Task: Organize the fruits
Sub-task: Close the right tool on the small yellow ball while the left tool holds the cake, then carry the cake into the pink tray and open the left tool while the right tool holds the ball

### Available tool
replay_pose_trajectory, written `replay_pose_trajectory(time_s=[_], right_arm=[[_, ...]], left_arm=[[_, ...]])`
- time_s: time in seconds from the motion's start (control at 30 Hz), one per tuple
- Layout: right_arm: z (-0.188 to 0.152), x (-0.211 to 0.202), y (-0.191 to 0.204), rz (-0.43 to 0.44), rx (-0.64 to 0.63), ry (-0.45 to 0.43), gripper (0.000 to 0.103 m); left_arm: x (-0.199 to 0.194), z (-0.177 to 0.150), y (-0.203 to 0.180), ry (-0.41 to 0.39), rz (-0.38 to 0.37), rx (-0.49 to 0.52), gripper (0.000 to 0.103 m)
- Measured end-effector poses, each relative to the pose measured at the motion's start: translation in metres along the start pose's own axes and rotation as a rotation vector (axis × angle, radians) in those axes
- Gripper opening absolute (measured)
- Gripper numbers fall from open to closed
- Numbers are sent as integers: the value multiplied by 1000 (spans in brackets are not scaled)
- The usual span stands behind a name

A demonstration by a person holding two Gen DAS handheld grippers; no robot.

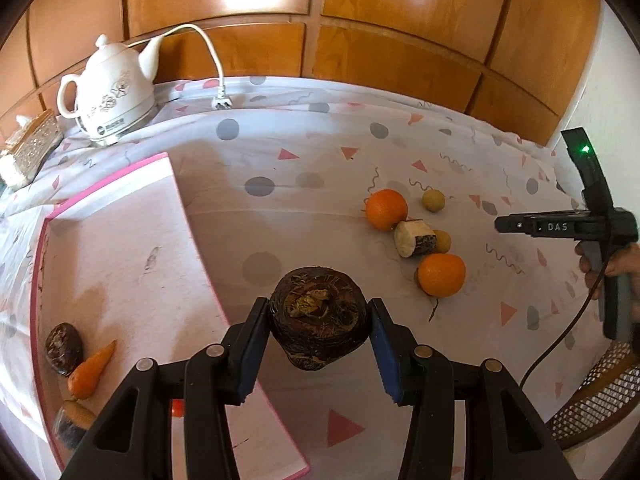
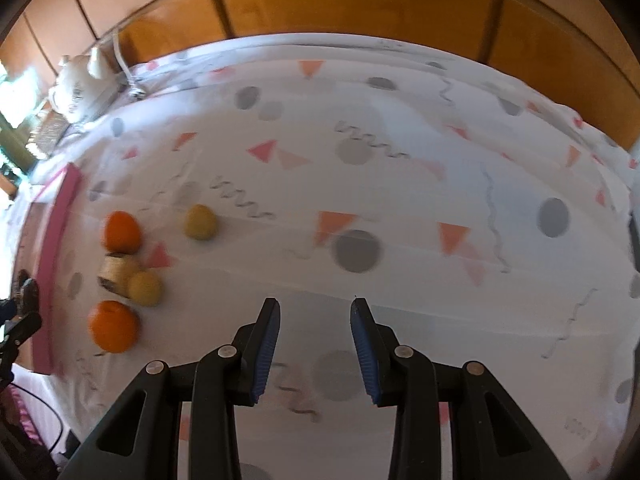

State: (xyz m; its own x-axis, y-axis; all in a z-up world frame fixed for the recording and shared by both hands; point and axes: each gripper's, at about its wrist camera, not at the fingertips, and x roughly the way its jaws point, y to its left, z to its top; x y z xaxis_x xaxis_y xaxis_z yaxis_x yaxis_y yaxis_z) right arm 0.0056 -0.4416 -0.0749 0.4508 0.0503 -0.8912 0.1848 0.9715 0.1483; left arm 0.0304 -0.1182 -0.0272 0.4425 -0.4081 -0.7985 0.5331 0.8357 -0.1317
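My left gripper [image 1: 318, 322] is shut on a dark brown rough root [image 1: 319, 316] and holds it above the cloth beside the pink tray's [image 1: 132, 220] right edge. In the tray lie a dark root [image 1: 64, 348], a carrot [image 1: 91, 370] and a cut root piece [image 1: 74, 420]. On the cloth to the right sit two oranges [image 1: 386, 209] [image 1: 441, 274], a cut pale root piece [image 1: 414, 238] and two small yellow fruits [image 1: 433, 200]. My right gripper [image 2: 315, 344] is open and empty above the cloth, right of the same fruits [image 2: 120, 232]; it also shows in the left wrist view [image 1: 500, 225].
A white teapot-style kettle [image 1: 110, 92] with cord and plug [image 1: 221, 101] stands at the back left, by a tissue box [image 1: 30, 148]. Wooden panels back the table. A wicker chair edge [image 1: 600, 396] is at the lower right.
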Motion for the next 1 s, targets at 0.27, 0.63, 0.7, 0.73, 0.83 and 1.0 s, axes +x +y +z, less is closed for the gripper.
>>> replay_pose_trajectory(time_s=[0.27,0.63,0.7,0.73,0.83,1.0], right_arm=[[19,0,36,47,-58,-42,37],[48,42,79,3,-113,4,36],[49,51,78,4,-104,18,28],[49,53,77,2,-95,11,26],[45,51,74,3,-95,-5,26],[31,44,67,-27,-113,-11,26]], left_arm=[[-13,-6,19,-18,-3,-55,49],[-28,-17,42,-32,9,-122,49],[-30,-19,45,-34,14,-128,49],[-32,-21,47,-35,18,-136,49],[-37,-24,56,-45,30,-162,49],[-49,-30,76,-69,66,-228,49]])
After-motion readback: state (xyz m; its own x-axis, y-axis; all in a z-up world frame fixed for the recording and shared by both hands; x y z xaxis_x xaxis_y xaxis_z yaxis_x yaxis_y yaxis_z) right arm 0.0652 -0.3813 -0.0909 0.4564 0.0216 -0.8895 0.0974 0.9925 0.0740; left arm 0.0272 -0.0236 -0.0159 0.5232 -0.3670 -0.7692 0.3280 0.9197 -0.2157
